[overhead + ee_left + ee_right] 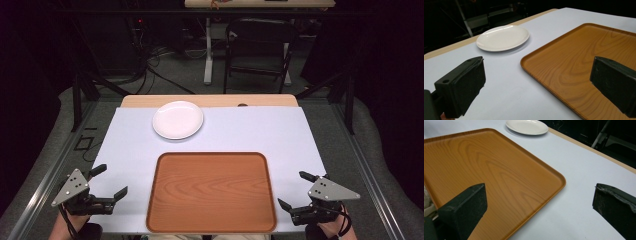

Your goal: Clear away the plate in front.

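High view puts the left gripper [109, 181] and right gripper [295, 190] nearest, both spread wide and holding nothing, one off each near corner of the wooden tray [211, 192]. That tray lies bare on the white-covered table [260, 132]. Beyond it, left of centre and apart from the tray, sits the white plate [178, 119]. Probably the plate goes onto the tray: approach its rim low, pinch it squarely, lift level. The tray's near edge is cut off; the dark background is hard to read.
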Demonstrator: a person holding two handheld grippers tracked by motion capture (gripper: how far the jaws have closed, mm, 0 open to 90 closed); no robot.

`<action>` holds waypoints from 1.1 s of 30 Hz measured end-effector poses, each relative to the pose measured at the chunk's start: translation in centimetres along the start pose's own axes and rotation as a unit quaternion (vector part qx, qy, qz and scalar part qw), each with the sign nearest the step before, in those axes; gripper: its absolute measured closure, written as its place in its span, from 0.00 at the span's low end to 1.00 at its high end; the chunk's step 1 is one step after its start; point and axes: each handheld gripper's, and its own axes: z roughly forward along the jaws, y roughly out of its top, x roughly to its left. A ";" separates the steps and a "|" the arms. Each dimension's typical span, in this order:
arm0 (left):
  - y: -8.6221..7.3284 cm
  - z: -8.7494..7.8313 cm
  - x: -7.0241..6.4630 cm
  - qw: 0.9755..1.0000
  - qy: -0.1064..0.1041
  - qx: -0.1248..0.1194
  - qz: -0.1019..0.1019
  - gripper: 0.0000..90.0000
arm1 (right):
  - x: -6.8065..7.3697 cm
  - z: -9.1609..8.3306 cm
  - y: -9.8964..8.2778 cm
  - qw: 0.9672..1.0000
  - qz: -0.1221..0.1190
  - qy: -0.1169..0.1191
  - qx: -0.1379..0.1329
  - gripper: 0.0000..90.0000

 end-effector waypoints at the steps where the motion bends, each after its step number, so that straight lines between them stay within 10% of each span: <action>1: 0.0 0.0 0.0 1.000 0.001 0.000 0.001 0.00 | 0.0 0.0 0.0 1.000 0.000 0.000 0.000 0.00; 18: 0.2 -0.1 -0.3 1.000 0.031 -0.002 0.002 0.00 | 0.0 0.1 0.1 1.000 -0.002 0.002 0.004 0.00; 33: 1.1 1.4 -1.6 0.999 0.035 -0.011 -0.040 0.00 | 0.1 0.2 0.1 1.000 -0.001 0.005 0.006 0.00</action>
